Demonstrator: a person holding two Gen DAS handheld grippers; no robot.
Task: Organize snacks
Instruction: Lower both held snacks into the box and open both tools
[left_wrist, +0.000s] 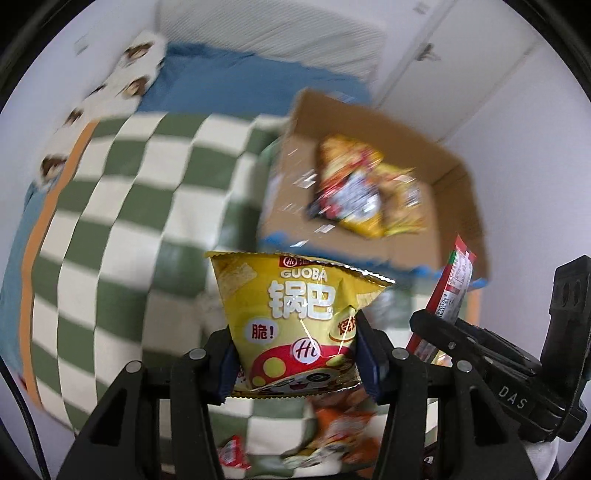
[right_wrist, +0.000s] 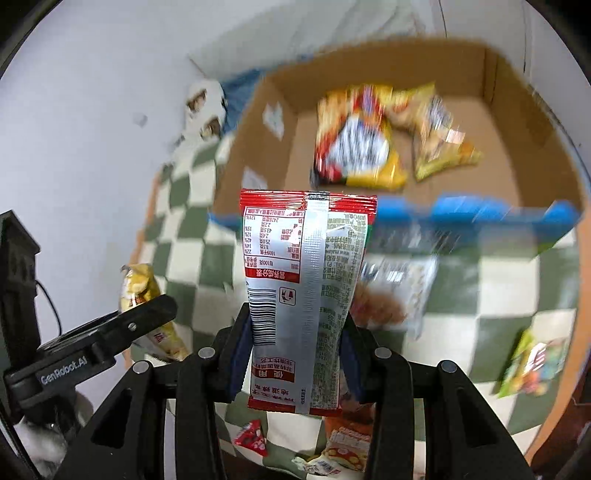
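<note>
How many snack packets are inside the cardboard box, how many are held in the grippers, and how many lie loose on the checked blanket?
Inside the brown cardboard box: 2, a yellow-and-red packet and a yellow packet.
Held: 2, a yellow GUOBA packet in the left gripper, a red-and-silver packet in the right gripper.
Loose on the green-and-white checked blanket: at least 5; blurred.
Total: at least 9.

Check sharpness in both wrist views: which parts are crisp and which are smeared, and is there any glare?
Left wrist view: the yellow snack bag in the left gripper is crisp with thin glare streaks; the cardboard box and checkered blanket are motion-smeared. Right wrist view: the red-and-silver packet in the right gripper is sharp, its silver seam shiny; box and blanket blur; strong fisheye bending.
</note>
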